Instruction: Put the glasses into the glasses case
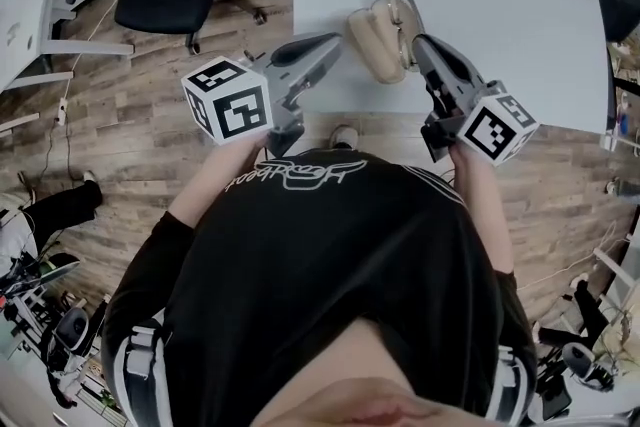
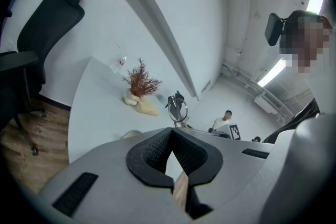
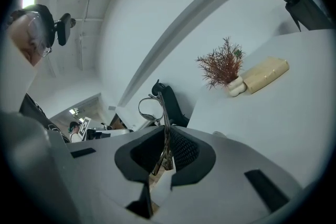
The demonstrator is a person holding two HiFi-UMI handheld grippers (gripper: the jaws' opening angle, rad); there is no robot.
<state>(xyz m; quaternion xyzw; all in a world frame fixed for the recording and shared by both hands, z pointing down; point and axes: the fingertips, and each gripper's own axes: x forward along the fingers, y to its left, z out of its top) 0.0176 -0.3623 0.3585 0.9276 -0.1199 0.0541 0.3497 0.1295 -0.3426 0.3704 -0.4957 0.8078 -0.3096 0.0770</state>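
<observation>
Black ribbed pads of our right gripper (image 3: 165,134) are clamping one thin metal arm of the glasses (image 3: 153,105), so the lenses are standing up beyond the jaw tips. In the upper centre of the head view, the frame is showing at the far right end of the beige glasses case (image 1: 372,43); we cannot tell whether it is touching it or just over it. The case is lying on the white table (image 1: 520,45), close to the near edge. Our left gripper (image 1: 325,47) is hovering just left of the case, jaws together on nothing. We are judging that steadying the case with it and lowering the frame slowly would serve best, since so thin an arm could twist in the grip.
</observation>
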